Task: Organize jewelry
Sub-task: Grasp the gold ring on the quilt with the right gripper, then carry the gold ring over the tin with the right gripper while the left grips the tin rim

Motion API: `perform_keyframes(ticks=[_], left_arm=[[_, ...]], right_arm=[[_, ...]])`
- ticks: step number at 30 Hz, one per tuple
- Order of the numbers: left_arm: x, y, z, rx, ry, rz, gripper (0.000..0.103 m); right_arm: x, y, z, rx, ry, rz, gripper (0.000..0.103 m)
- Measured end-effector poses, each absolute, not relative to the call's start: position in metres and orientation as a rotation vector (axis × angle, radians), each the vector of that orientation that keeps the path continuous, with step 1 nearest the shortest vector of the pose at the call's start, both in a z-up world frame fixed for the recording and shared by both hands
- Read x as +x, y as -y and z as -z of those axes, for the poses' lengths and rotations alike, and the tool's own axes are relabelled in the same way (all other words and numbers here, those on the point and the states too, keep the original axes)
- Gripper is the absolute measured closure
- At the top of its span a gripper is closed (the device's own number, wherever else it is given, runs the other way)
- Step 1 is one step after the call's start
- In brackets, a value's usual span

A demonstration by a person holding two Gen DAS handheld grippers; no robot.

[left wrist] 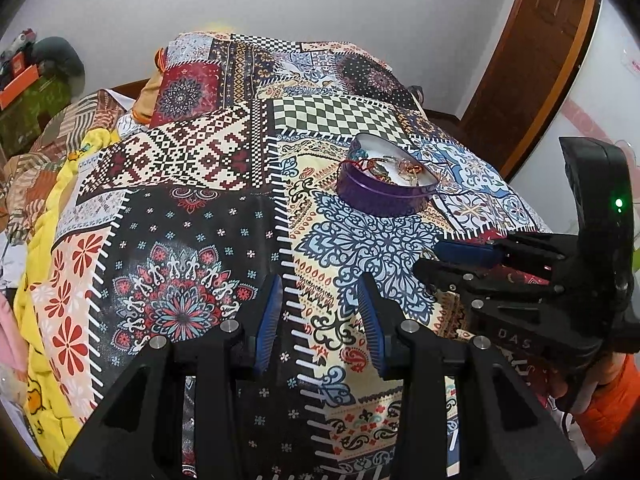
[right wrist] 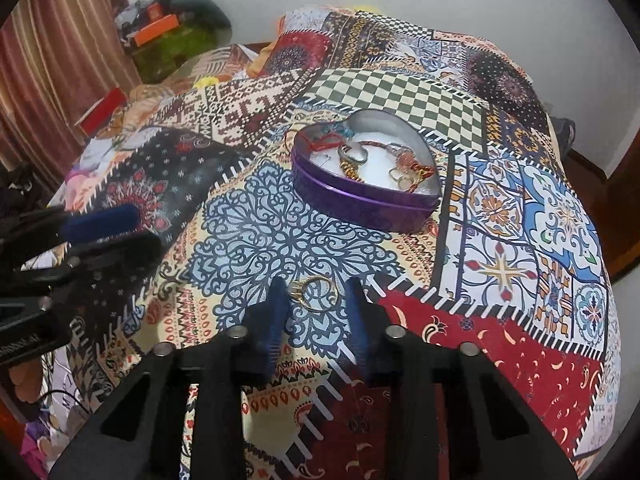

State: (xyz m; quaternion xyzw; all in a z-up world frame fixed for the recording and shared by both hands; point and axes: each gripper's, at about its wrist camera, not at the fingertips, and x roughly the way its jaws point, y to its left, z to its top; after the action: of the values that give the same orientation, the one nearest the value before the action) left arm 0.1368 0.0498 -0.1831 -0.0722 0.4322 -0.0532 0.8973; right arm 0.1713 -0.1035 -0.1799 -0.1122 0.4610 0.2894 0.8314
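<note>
1. A gold ring (right wrist: 318, 293) lies on the patterned bedspread (right wrist: 280, 232), on its blue lace medallion, right between the blue pads of my right gripper (right wrist: 318, 300).
2. In my right wrist view, one pad sits at the ring's 9 o'clock and seems to touch its stone-set edge; the other stands at 3 o'clock, just beside the band. The gap is narrow, but I cannot tell whether the pads press on the ring.
3. At 12 o'clock from the ring, well apart, sits the purple heart-shaped tin (right wrist: 362, 196), lid off, white inside.
4. Inside the tin lies a tangle of jewelry (right wrist: 352, 160): red cord, silver rings, gold chain, beaded pieces.
5. My left gripper (left wrist: 318, 316) hovers over the bedspread with its blue pads moderately apart and only cloth between them.
6. From my left wrist view the tin is at 1 o'clock, and my right gripper reaches in from 3 o'clock, low over the cloth.
7. An orange sleeve (left wrist: 612, 400) shows behind the right gripper's handle.
</note>
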Motion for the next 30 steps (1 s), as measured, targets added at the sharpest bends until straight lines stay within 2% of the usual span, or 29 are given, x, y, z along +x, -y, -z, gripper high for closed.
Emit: perform_keyframes(ticks=[19,30], left_arm=[[0.150,0.000,0.195,-0.127,-0.961,0.243,0.065],[0.158,0.024,0.203,-0.084,-0.980,0.260,0.066]], right_arm=[[0.166,0.150,0.155,-0.128,-0.907,-0.569,0.080],[0.161,0.160,0.161,-0.106,-0.916,-0.562,0.080]])
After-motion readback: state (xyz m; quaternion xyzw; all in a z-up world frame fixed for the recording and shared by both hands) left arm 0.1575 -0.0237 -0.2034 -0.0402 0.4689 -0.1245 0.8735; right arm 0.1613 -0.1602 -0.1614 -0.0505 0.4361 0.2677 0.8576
